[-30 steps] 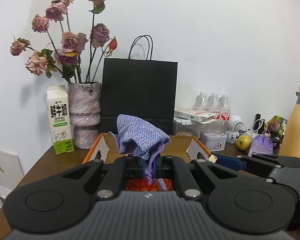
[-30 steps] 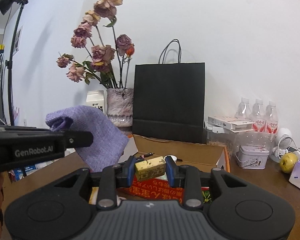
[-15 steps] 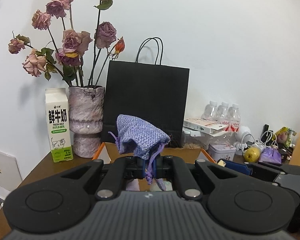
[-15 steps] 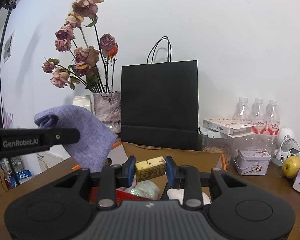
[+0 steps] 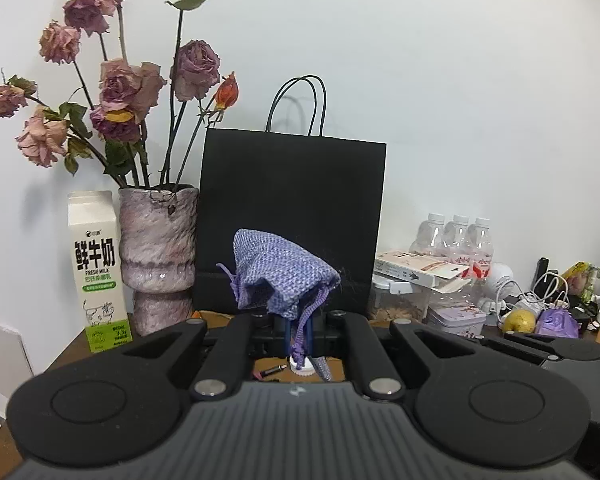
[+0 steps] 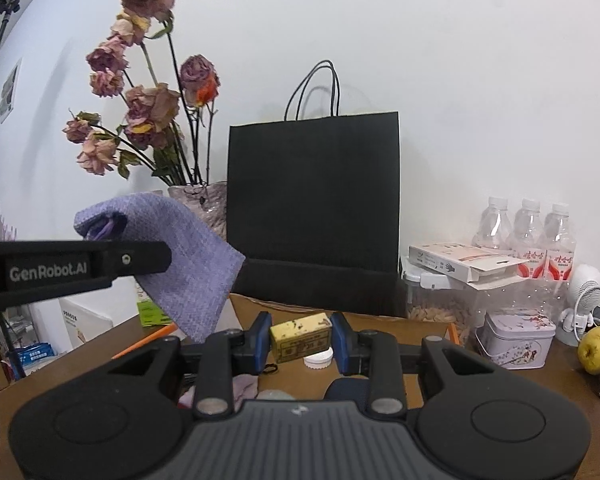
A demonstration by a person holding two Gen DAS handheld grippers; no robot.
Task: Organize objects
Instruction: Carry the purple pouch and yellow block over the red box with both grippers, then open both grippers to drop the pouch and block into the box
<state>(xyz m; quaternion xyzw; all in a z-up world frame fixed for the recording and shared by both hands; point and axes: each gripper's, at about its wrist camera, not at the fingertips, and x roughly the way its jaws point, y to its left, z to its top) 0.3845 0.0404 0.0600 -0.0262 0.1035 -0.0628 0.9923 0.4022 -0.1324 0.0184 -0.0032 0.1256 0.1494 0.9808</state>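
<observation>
My left gripper (image 5: 298,330) is shut on a purple woven drawstring pouch (image 5: 282,274), held up in front of the black paper bag (image 5: 292,224). The pouch (image 6: 180,256) also shows at the left of the right wrist view, with the left gripper's arm across it. My right gripper (image 6: 301,342) is shut on a small yellow block (image 6: 301,338), held above the open cardboard box (image 6: 424,322). The box holds a white cap (image 6: 319,359) and other items, mostly hidden by the grippers.
A vase of dried roses (image 5: 158,256) and a milk carton (image 5: 98,268) stand at the back left. At the right are water bottles (image 6: 528,236), a flat carton (image 6: 460,264), a small tin (image 6: 518,338), a yellow-green apple (image 6: 598,350) and cables.
Both grippers have risen and moved toward the black bag, each still holding its object. The box has sunk below the fingers and is now mostly hidden.
</observation>
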